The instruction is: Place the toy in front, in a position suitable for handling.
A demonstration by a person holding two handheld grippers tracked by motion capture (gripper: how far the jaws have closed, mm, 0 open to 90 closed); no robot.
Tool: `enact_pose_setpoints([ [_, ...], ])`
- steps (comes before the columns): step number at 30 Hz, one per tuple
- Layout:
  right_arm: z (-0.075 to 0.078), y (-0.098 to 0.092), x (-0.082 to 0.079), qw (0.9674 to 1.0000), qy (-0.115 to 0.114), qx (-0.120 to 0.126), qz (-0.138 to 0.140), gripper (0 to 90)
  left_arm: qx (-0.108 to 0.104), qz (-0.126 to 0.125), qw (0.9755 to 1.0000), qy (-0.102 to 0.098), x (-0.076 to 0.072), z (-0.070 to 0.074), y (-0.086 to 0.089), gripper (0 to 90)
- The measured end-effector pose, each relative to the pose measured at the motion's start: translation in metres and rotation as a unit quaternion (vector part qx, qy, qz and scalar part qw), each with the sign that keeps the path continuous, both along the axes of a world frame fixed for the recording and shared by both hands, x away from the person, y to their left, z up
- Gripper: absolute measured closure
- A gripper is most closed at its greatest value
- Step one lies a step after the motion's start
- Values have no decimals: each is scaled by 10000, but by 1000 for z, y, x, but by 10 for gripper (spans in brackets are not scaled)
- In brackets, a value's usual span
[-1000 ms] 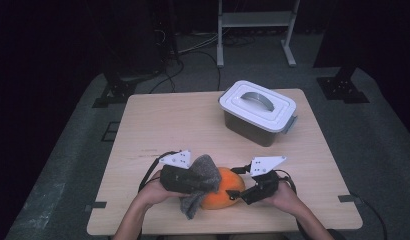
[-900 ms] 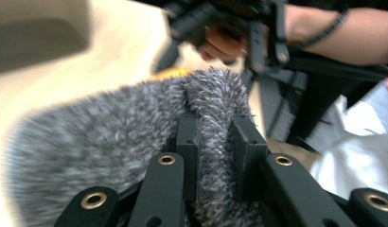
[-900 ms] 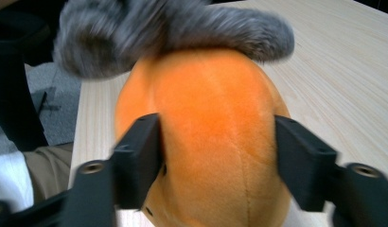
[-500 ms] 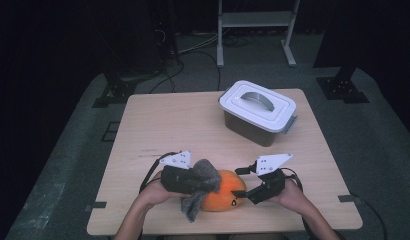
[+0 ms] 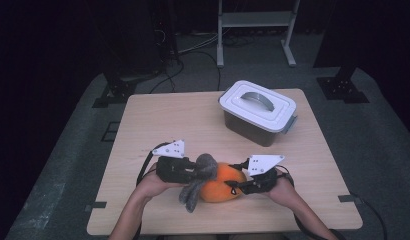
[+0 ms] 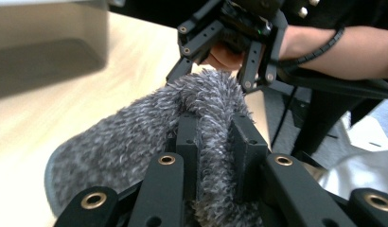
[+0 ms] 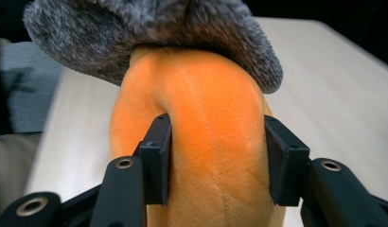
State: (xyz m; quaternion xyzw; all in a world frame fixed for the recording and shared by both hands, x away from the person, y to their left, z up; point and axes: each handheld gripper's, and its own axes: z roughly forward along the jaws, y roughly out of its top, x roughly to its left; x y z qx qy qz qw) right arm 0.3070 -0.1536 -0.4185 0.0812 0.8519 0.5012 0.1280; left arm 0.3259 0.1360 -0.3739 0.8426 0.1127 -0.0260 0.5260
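Currently left hand-held gripper (image 5: pixel 190 171) pinches grey fuzzy cloth (image 5: pixel 198 180) tight; right hand-held gripper (image 5: pixel 236 184) jaws, just closing, press both sides of orange plush toy (image 5: pixel 220 187), lower centre of frame on surface (image 5: pixel 163 120). Lidded box (image 5: pixel 258 112) upper right.

Two black hand-held grippers: left gripper (image 5: pixel 190 170), right gripper (image 5: pixel 237 184). Angular black linkage arms with brass-ringed pivot holes, blocky black pads (image 7: pixel 156 156) at the tips. Grey three-cornered plates (image 5: pixel 264 163) with small dark holes on top. Black cables trailing back, one coiled cable (image 6: pixel 320 45) wrapped over a bare forearm. No sleeves.
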Motion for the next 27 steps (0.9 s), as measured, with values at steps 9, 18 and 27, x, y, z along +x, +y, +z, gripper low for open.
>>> enact_pose_setpoints([
  [9, -9, -11, 7, 9975, 657, 244, -72, 256, 208, -112, 9995, 230, 4, -25, -17, 750],
  [18, -9, -12, 12, 9936, 1086, 289, 75, 223, 305, -359, 9988, 101, -8, -24, -22, 755],
  [27, -15, -17, 5, 9934, 1108, 310, -10, 298, 129, 5, 9996, 238, -2, -27, 5, 758],
])
